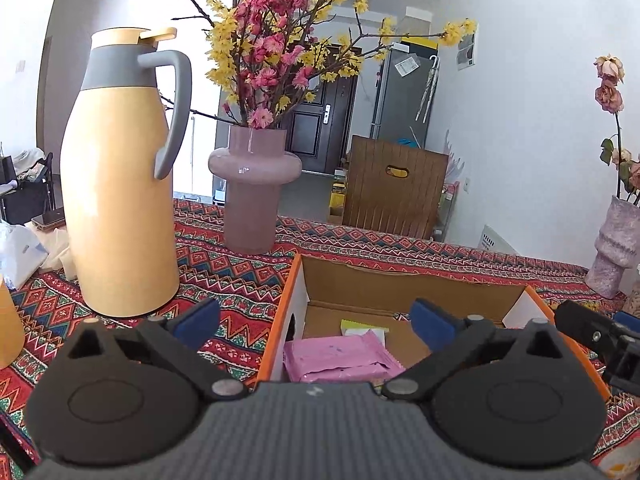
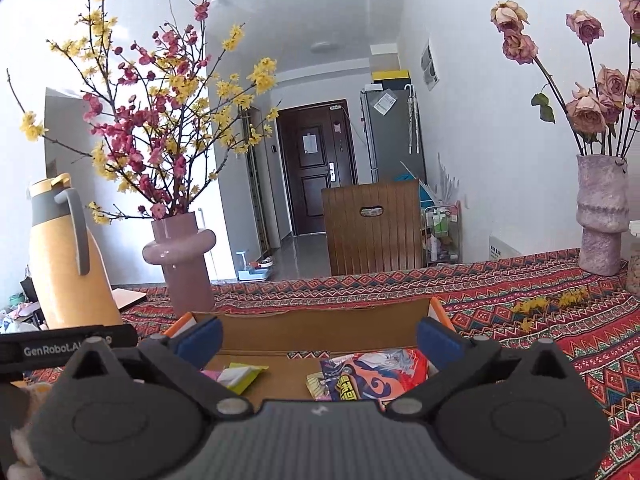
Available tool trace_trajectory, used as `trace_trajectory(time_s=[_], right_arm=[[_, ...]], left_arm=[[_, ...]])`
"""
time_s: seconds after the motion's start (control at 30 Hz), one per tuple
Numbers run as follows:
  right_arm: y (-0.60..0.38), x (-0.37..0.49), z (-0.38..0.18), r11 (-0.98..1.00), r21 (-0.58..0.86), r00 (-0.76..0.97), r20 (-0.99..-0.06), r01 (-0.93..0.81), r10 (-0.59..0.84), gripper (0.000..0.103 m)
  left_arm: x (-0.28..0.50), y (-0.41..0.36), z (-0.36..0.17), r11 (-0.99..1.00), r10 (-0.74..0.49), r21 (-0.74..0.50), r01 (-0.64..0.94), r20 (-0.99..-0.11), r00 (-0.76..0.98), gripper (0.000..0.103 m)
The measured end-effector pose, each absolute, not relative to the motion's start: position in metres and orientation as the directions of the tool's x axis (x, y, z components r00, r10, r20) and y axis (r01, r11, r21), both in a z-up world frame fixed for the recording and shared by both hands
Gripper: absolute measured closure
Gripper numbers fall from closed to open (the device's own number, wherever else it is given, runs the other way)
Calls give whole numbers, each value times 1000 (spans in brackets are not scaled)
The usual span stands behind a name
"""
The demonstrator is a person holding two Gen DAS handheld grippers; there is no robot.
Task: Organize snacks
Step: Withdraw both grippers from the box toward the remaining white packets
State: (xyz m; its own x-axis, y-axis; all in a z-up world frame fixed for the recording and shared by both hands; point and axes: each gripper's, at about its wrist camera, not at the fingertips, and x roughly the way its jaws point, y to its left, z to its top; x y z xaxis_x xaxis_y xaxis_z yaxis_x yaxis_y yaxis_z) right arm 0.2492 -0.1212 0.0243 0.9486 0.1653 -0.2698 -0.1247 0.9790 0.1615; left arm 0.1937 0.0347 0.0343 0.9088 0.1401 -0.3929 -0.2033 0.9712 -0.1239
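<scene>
Both spread wide, left gripper (image 1: 316, 318) and right gripper (image 2: 318, 338), pinching nothing; best lifted straight clear of orange-edged cardboard box (image 1: 400, 280); pink snack packet (image 1: 340, 360) flat inside.

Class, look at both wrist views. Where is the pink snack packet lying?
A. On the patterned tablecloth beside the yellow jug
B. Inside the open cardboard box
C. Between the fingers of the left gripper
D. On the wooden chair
B. The pink packet lies on the floor of the cardboard box, and no gripper is touching it.
</scene>
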Motion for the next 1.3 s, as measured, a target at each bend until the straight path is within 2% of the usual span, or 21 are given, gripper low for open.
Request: trace_trajectory(time_s=[0.63,1.1,1.3], right_arm=[[-130,188,32,981,140,944,-282,-134,169,0],[-141,152,-8,987,115,901,-408,-110,148,0],[-146,148,-28,988,128,878,-460,-83,134,0]], left_arm=[[132,32,45,986,87,-96,-135,-390,917,0],[109,57,-10,990,87,-56,-131,-486,870,0],[108,60,-35,993,70,-54,-110,-489,869,0]])
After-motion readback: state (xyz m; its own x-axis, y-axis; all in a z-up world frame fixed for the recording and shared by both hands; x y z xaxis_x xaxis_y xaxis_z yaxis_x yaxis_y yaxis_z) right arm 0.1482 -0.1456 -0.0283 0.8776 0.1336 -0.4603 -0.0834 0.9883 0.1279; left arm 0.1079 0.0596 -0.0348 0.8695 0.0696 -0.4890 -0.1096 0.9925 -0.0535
